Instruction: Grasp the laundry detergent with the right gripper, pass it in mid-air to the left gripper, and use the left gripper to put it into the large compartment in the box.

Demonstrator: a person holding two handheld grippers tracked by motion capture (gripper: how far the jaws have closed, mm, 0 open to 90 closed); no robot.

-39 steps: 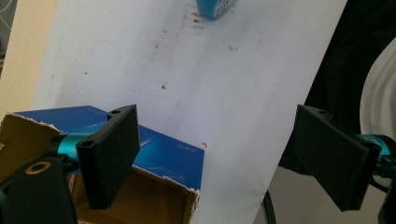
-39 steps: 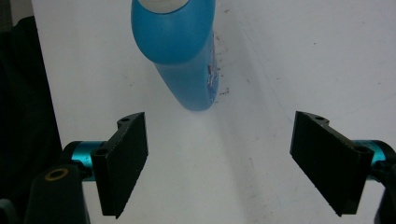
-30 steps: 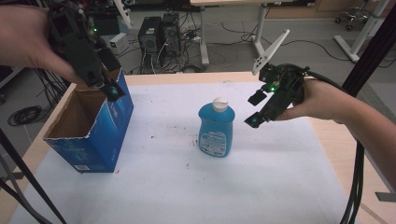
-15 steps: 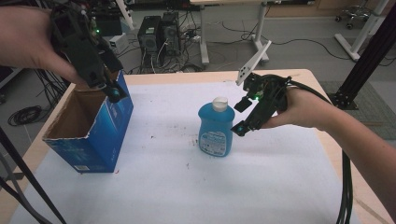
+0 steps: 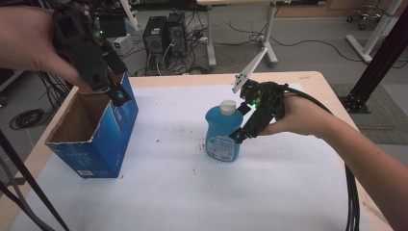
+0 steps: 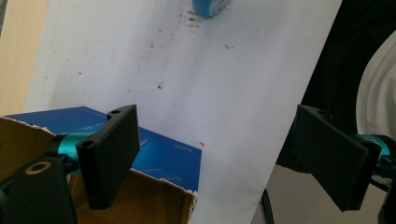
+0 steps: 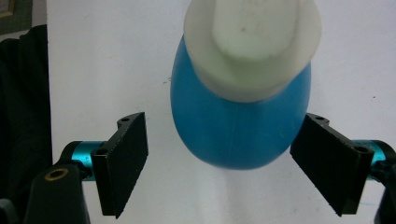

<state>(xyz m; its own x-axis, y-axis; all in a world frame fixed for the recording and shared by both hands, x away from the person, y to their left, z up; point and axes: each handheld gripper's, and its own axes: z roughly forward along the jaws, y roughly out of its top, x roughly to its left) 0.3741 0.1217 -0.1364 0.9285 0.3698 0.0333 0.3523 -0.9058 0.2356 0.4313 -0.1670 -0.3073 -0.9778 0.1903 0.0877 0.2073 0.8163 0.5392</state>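
Resting surface: table (image 5: pixel 308 82) under a white sheet (image 5: pixel 269 192), which has small dark specks.
Box: blue box (image 5: pixel 103 144), top open, stands at the left side of the sheet; its torn brown inside is seen in the left gripper view (image 6: pixel 154 200).
Bottle: blue bottle (image 5: pixel 223 132) with a white cap (image 5: pixel 228 106) stands upright near the middle of the sheet, well apart from the box.
Right gripper: right gripper (image 5: pixel 245 126) has its jaws spread wide; in the right gripper view (image 7: pixel 224 172) the bottle (image 7: pixel 238 130) sits between them, with a gap on each side, so the pads do not press it.
Right hand: it comes in from the right edge, forearm low across the table, and the gripper is tilted down toward the right side of the bottle.
Left gripper: left gripper (image 5: pixel 115 94) is spread too, and holds nothing; in the left gripper view (image 6: pixel 219 158) one jaw is over the far rim of the box, the other one over the sheet.
Left hand: it is raised at the upper left, above the back corner of the box, gripper pointing down.
Hard to see: in the high view I cannot tell if the left jaw touches the rim; the label on the bottle is too small to read; the bottle is cut off at the top in the left gripper view (image 6: pixel 210 7).
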